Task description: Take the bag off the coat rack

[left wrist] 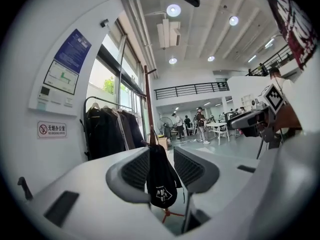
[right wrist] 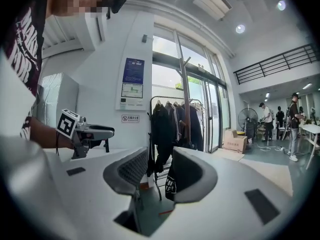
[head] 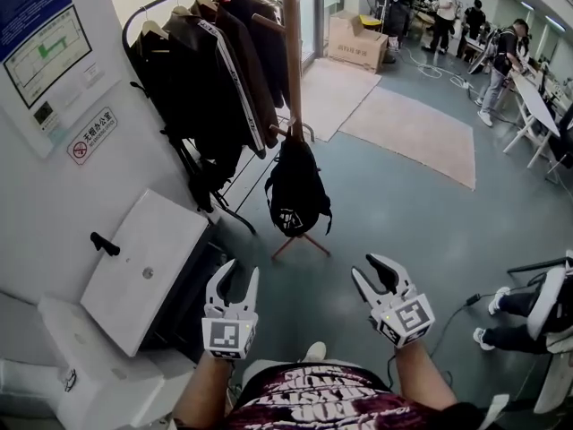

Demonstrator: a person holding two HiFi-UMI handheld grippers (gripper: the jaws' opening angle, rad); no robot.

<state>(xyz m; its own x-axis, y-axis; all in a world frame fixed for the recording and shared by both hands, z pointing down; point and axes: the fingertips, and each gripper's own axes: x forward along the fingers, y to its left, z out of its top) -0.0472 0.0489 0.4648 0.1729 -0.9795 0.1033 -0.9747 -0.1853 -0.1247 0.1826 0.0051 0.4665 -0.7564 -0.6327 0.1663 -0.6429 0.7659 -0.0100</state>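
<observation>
A black bag with a white logo hangs low on the wooden pole of the coat rack, its red feet on the floor below. In the head view my left gripper and right gripper are both short of the bag and open, nothing between their jaws. The left gripper view shows the bag framed in the gap of the open left gripper, still at a distance. In the right gripper view the bag is partly hidden behind the right jaw of the open right gripper.
A metal rail of dark coats stands left of the pole. A white cabinet sits close on my left. Pale rugs, a cardboard box, people at tables at the far right, and a chair.
</observation>
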